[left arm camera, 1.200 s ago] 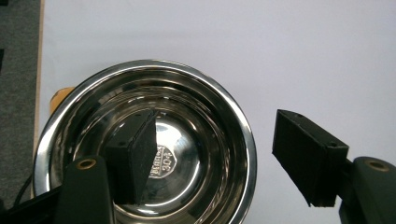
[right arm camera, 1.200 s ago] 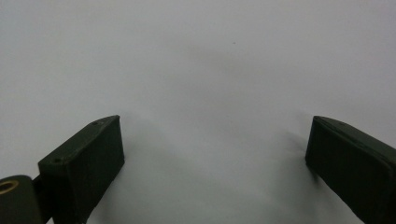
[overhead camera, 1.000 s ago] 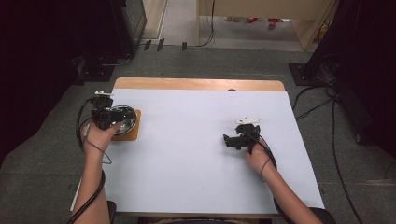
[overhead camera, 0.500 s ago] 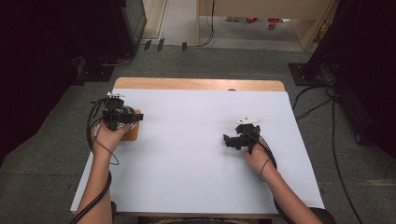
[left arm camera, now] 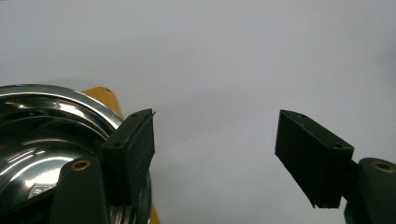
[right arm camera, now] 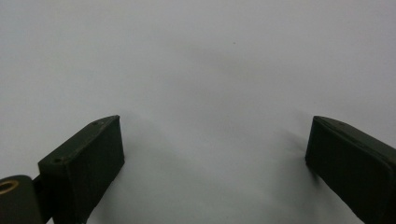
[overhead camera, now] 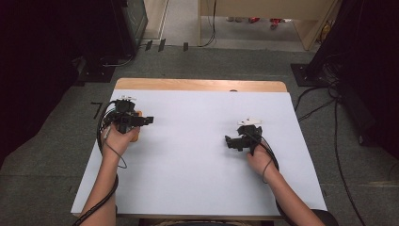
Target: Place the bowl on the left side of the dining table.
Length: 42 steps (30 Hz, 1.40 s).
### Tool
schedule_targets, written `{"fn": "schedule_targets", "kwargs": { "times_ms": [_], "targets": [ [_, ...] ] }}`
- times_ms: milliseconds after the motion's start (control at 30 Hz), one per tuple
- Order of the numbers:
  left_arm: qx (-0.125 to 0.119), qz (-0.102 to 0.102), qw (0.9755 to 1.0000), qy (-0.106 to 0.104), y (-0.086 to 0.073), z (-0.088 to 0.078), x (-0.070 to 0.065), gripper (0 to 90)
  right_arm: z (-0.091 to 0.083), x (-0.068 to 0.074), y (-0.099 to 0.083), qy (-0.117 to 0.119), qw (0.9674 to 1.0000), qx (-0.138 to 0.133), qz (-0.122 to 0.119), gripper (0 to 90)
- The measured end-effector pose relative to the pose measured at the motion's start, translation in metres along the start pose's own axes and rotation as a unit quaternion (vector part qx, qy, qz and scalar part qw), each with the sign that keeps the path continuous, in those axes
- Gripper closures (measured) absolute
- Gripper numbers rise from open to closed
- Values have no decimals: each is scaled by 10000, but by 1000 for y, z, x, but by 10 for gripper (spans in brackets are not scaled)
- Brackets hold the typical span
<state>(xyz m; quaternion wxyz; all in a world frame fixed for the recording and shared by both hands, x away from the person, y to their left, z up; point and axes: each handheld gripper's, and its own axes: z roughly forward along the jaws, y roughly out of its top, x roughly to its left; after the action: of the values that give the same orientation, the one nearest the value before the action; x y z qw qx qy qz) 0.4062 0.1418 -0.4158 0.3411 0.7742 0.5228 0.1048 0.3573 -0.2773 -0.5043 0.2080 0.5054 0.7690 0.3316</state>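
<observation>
Left gripper (left arm camera: 215, 158): held open, empty, beside the steel bowl (left arm camera: 32, 135).
Right gripper (right arm camera: 215, 163): held open, empty, over the table (overhead camera: 197, 141).

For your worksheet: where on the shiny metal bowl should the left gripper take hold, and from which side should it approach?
Grip the metal bowl by its thin rim, one jaw inside and one outside, coming from above. The left gripper stands open beside it; the rounded polished wall would probably slip.

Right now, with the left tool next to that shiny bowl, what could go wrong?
1. The left tool is open with one jaw beside the steel bowl's rim; closing from here might miss the rim or nudge it.
2. The bowl sits on an orange board near the table edge, so a push could shift it towards that edge.
</observation>
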Motion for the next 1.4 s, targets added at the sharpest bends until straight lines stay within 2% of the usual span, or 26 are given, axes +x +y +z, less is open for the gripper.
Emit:
{"fn": "schedule_targets", "kwargs": {
  "times_ms": [367,533,767,1000,1300,1400],
  "targets": [
    [74,142,9997,-192,-2,13,-15,268,0,0,0,0,10000,4,6,41],
    [105,160,9988,-452,-4,19,-20,258,0,0,0,-2,10000,1,3,41],
    [126,439,9977,-498,-7,29,-29,238,0,0,0,-4,10000,4,9,40],
    [249,733,9950,-631,-11,38,-41,238,0,0,0,-2,10000,8,16,41],
    [282,913,9911,-924,-13,48,-52,193,0,0,0,-3,10000,10,18,41],
    [239,888,9901,-1057,-14,51,-55,192,0,0,0,-4,10000,9,15,41]
  ]
}}
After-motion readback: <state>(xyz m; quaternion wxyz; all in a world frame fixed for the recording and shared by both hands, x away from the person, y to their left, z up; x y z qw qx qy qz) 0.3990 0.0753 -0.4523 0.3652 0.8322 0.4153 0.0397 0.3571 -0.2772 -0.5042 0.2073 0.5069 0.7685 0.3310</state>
